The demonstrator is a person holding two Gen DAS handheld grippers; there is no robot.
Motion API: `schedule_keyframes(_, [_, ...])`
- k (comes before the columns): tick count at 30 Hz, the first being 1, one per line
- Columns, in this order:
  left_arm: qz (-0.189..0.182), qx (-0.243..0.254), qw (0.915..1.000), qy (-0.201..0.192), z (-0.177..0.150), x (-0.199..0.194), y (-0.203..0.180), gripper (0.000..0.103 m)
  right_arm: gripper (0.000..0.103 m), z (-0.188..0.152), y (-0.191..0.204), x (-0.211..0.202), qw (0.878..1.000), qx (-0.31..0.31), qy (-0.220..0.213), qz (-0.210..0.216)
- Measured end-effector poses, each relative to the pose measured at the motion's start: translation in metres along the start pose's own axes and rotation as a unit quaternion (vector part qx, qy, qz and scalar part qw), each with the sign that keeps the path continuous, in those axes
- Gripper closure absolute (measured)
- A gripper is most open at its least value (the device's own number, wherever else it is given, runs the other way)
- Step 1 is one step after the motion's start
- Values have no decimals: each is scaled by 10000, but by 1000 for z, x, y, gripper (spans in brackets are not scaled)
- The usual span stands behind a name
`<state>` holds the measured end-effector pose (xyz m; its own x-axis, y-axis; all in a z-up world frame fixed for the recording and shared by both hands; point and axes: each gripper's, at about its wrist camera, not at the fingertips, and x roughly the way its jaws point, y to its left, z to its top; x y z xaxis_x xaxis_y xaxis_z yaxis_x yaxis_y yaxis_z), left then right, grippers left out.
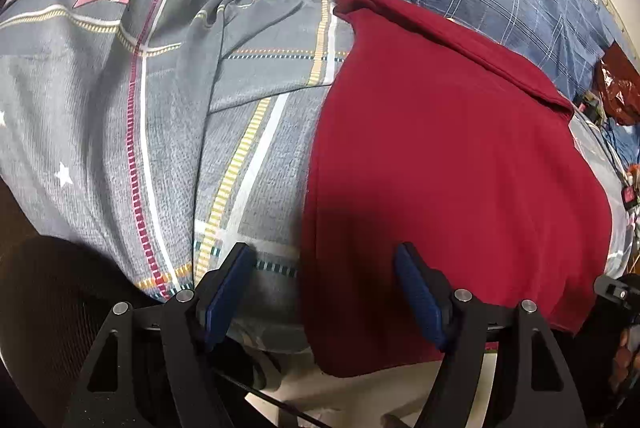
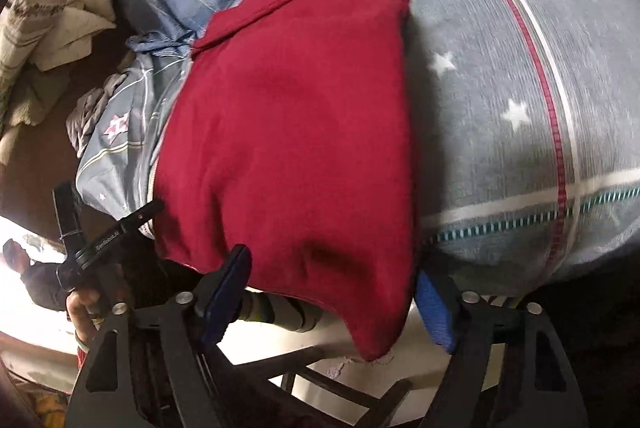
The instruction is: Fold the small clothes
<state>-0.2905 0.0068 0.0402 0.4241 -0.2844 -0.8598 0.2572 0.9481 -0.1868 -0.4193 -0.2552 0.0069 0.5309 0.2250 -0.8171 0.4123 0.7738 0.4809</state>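
While lying flat on the grey star-print bedsheet [image 1: 168, 115], the red garment [image 1: 440, 155] is stretching toward 1 o'clock; left gripper [image 1: 324, 292] and right gripper [image 2: 332, 292] are both hovering, jaws apart, gripping nothing.

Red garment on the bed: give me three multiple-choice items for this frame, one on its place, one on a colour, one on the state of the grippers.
1. Where does the red garment lie?
A. On the grey starred bedsheet, its near edge hanging over the bed's edge
B. On the floor
C. Lifted clear of the bed by both grippers

2. What colour are the pads on the gripper fingers?
A. Yellow
B. Blue
C. White

3. How do the left gripper and right gripper stand?
A. Both shut on the garment
B. Left shut, right open
C. Both open, at the garment's near edge

Answers: 1 A, the cloth is spread flat on the sheet and droops past the edge; 2 B, blue pads show in both wrist views; 3 C, the fingers are spread wide in each view, nothing pinched.
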Motion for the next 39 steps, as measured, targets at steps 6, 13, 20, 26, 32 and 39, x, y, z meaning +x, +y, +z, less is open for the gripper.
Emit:
schedule_keyframes(6, [26,36,9999,96,-1,1,-3,28,25,13,-6,1,9999,-56,-96,9])
schedule_keyframes(13, [45,26,9998,170,-2,3,-4,27,20,12,3,5,9994,-277,-216,-10])
schedule_keyframes(20, [165,153,9996,164,-3,6,-11,25,32,13,10,7,9988,-470,-129,-92])
schedule_keyframes(26, [158,148,9996,173,-4,7,-12,23,42,15,4,1,9986,-520,-21,98])
schedule_keyframes(32, [208,191,9994,179,-4,8,-14,21,41,18,3,5,9979,-569,-44,295])
schedule_keyframes(39, [199,207,9995,159,-4,7,-15,23,39,21,5,7,9960,-641,-30,620])
